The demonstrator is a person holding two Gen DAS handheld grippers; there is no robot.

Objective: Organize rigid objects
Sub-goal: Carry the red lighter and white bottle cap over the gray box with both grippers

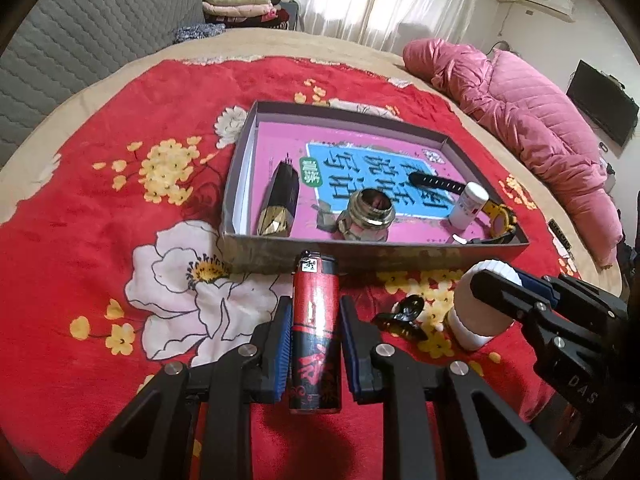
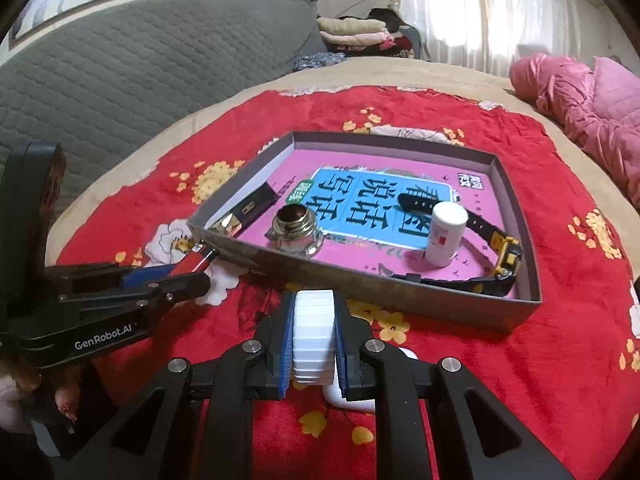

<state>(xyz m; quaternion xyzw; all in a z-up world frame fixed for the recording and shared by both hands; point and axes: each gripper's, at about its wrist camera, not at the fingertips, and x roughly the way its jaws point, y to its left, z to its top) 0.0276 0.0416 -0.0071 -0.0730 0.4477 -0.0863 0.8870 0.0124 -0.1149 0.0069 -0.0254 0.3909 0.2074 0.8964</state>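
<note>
In the left wrist view my left gripper (image 1: 316, 308) is shut on a red-and-black cylinder (image 1: 314, 332), held just above the red blanket in front of the grey shallow box (image 1: 372, 254). My right gripper (image 2: 315, 300) is shut on the ribbed white cap (image 2: 314, 332) of a white bottle; its body (image 1: 476, 312) shows at the right of the left wrist view. The box (image 2: 400, 300) is lined with a pink book and holds a black-gold case (image 1: 280, 200), a metal-necked jar (image 1: 366, 216), a small white bottle (image 1: 468, 204) and a yellow-black watch (image 1: 500, 216).
A black hair clip (image 1: 404, 316) lies on the red floral blanket (image 1: 100, 240) between the two grippers. A pink padded jacket (image 1: 520, 120) lies at the right edge of the bed. A grey quilted backrest (image 1: 100, 20) and folded clothes (image 1: 240, 4) stand behind.
</note>
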